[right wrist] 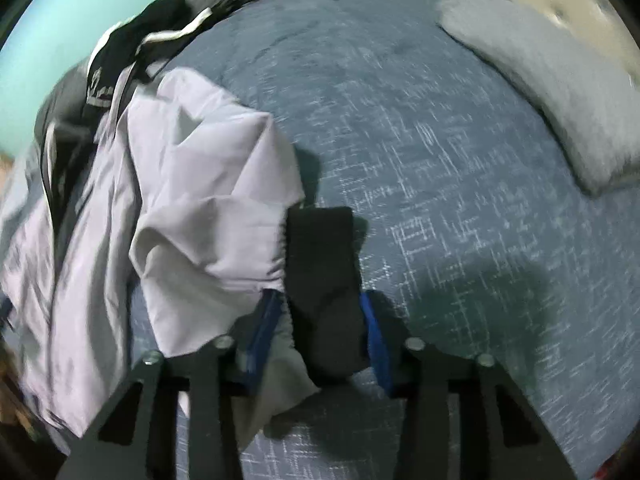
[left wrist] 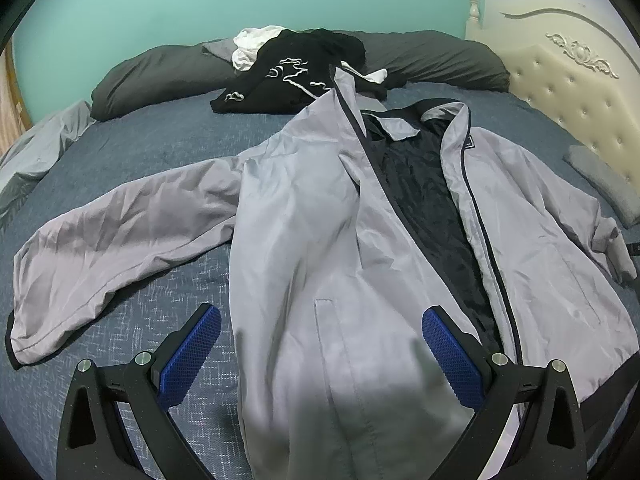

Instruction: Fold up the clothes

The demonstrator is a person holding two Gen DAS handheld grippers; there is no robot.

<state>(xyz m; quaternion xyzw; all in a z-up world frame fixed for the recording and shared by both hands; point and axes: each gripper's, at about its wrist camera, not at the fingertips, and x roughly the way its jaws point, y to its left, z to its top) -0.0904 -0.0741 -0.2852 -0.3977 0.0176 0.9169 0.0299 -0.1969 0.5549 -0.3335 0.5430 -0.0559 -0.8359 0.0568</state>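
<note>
Clamped between the blue pads of the right gripper is the black cuff of a grey jacket, and the pads are pressed in against the cuff from both sides. From that cuff the sleeve is bunched up and away to the left in the right wrist view, where the rest of the jacket is heaped beside a black garment. Bare blue bedspread is seen ahead and to the right of this gripper, with a grey pillow lying well apart at the far right edge. The left gripper is held with its jaws spread wide, and nothing is gripped between its pads. It is hung above the jacket's lower front panel, whose fabric fills the gap between the fingers, though whether it is touched cannot be told. The jacket is laid face up and unzipped on the bedspread, its dark lining shown down the middle and one sleeve stretched out flat to the left. Beyond the collar, the black garment is piled with a white one against a dark duvet. A cream headboard is seen at the far right, with the pillow beside it.
</note>
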